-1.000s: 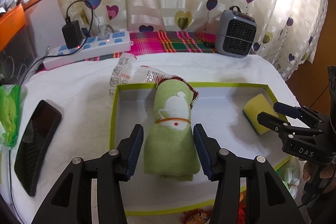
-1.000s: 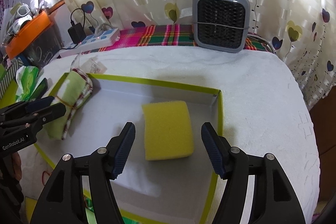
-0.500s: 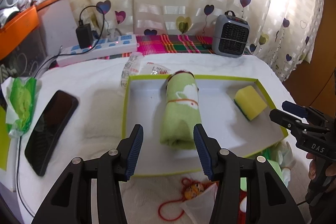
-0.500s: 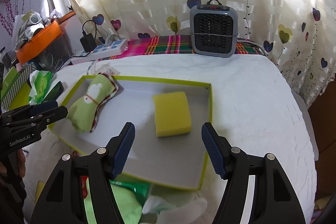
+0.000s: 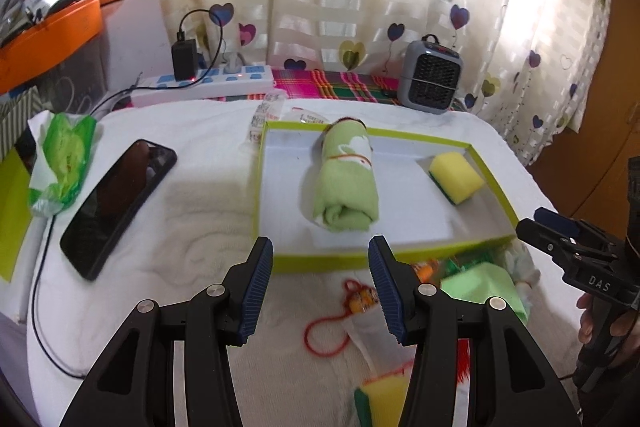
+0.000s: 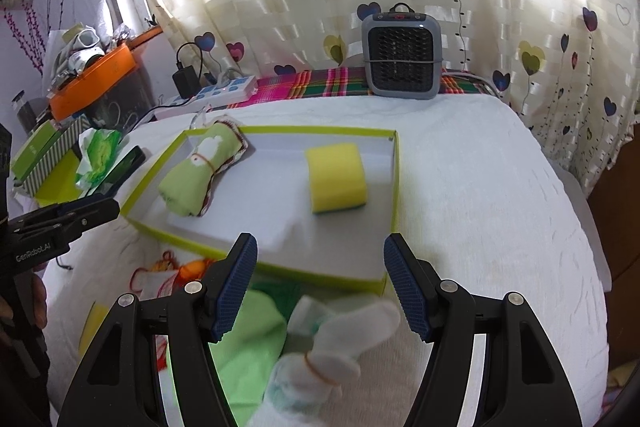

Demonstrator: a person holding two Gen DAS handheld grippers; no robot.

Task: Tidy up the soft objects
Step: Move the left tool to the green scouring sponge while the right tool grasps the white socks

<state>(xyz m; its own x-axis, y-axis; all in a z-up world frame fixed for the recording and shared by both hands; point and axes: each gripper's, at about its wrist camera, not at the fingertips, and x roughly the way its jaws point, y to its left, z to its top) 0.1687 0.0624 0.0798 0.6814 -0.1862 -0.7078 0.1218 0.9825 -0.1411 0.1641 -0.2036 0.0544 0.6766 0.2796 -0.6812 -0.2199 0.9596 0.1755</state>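
A green-rimmed tray [image 5: 380,257] [image 6: 394,187] on the white bed holds a rolled green towel [image 5: 346,183] [image 6: 196,175] and a yellow sponge [image 5: 456,177] [image 6: 336,177]. My left gripper [image 5: 320,287] is open and empty, hovering in front of the tray's near rim. My right gripper [image 6: 320,287] is open and empty, above a green cloth [image 6: 244,355] and white socks [image 6: 340,339] lying in front of the tray. A small pouch with a red string [image 5: 360,307] and another yellow sponge [image 5: 380,399] lie near the left gripper.
A black phone [image 5: 116,207], a green packet [image 5: 60,163] and a power strip [image 5: 208,87] lie to the left. A grey heater [image 6: 402,55] stands at the back by the curtain. An orange shelf [image 6: 92,75] is at far left.
Both grippers have pulled back and up from the tray, leaving the towel and sponge inside it. The loose cloth, socks and pouch in front of the tray have come into view.
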